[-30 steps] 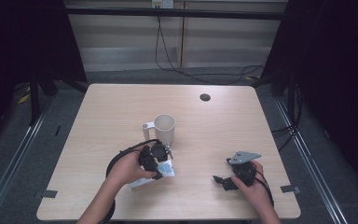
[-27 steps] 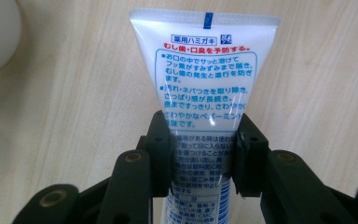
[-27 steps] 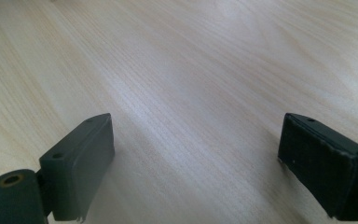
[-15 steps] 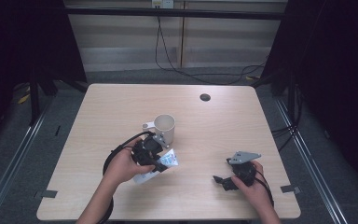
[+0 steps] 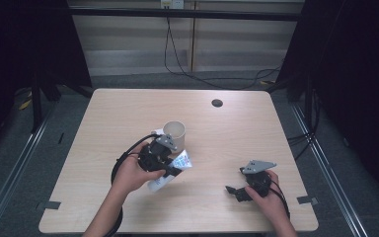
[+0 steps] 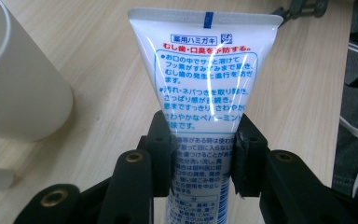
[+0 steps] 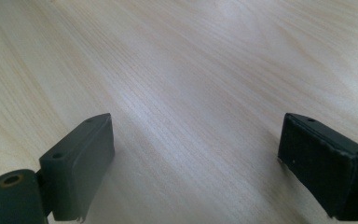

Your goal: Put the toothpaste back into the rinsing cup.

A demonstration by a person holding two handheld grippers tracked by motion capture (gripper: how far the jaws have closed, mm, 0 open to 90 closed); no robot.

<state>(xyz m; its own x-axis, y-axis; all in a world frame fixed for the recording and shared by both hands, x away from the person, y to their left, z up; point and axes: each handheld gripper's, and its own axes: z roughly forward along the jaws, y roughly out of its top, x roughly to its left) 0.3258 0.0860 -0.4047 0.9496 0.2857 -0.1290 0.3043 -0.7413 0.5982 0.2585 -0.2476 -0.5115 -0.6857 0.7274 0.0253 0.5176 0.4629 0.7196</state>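
Observation:
A white toothpaste tube [image 6: 205,88] with blue and red print is clamped across its middle between my left gripper's [image 6: 201,154] two black pads. In the high view that left gripper [image 5: 170,168] holds the tube [image 5: 180,162] tilted just above the table, right in front of a cream mug [image 5: 174,133]. The mug's wall [image 6: 14,79] stands close at the left of the left gripper view. My right gripper [image 5: 233,190] rests low over the table at the front right, its jaws [image 7: 196,163] wide apart with only bare wood between them.
The light wooden table [image 5: 128,113] has a small dark round hole cover [image 5: 217,102] near its far edge. Black cables trail from both grippers. Dark floor and metal rails lie past the table's left and right edges.
My left gripper has lifted the tube off the table and carried it a little up and right, closer to the mug. The right gripper has stayed where it was.

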